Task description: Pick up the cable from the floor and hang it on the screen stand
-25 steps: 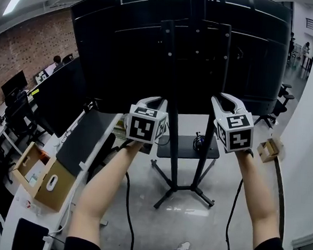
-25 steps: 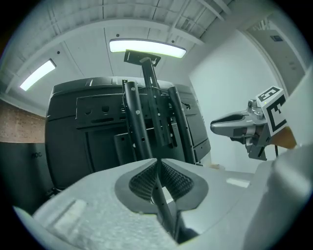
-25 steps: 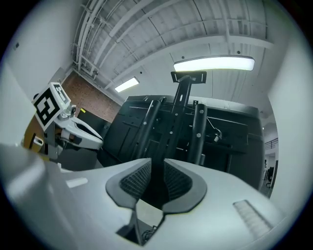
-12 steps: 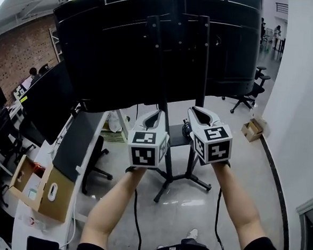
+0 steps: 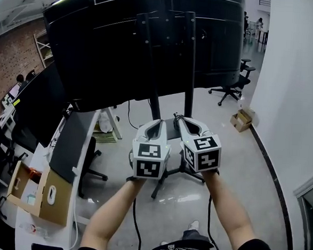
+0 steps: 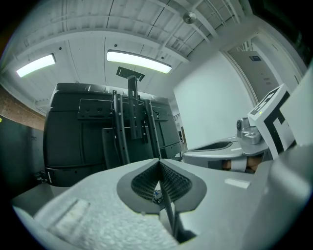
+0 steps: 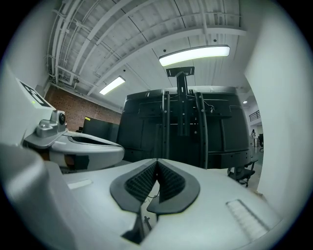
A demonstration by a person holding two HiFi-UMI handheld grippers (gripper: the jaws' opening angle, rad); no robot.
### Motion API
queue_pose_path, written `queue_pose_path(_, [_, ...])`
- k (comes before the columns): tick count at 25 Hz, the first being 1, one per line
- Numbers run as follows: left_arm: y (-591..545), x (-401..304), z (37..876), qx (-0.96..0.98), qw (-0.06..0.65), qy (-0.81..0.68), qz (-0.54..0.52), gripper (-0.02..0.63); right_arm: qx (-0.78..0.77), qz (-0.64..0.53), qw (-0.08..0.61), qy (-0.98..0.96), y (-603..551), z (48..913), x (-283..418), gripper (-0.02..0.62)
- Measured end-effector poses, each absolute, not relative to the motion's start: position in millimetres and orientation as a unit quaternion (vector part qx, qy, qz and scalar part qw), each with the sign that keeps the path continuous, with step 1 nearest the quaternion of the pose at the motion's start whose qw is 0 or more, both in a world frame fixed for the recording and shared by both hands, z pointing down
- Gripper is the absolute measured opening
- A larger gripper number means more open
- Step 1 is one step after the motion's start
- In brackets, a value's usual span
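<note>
A large black screen [image 5: 108, 43] is seen from behind on its stand's two upright posts [image 5: 189, 70], with the stand's feet on the floor behind my grippers. My left gripper [image 5: 158, 122] and right gripper [image 5: 177, 118] sit side by side in front of the stand, level, tips almost touching each other. Both are shut with nothing between the pads [image 6: 168, 180] [image 7: 168, 180]. The right jaws have just been closing on nothing. A thin dark cable [image 5: 129, 112] hangs below the screen's lower edge. I cannot make out any cable on the floor.
A long desk [image 5: 72, 142] with monitors runs along the left, with an open cardboard box [image 5: 40, 188] and a chair [image 5: 92, 160] beside it. An office chair [image 5: 234, 87] and a small box [image 5: 241, 121] stand at the back right by the white wall [image 5: 293, 78].
Both grippers have come down and drawn together, away from the stand. The right jaws went from open to shut, and the left jaws finished closing. The stand now looks farther off.
</note>
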State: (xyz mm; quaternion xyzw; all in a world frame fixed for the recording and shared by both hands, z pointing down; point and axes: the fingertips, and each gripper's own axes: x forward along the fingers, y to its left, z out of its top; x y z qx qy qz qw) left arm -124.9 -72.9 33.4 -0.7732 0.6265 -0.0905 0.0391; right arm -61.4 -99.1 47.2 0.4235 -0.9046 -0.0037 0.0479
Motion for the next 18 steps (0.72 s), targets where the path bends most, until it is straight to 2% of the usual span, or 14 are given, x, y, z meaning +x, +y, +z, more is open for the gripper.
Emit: queue_pose_path(18, [-69.3, -102.3, 34.7, -0.795, 0.026, 0.603, -0.068, 0.002, 0.449, -0.015, 0.055, -0.892, -88.3, 41.4, -43.6, 0.005])
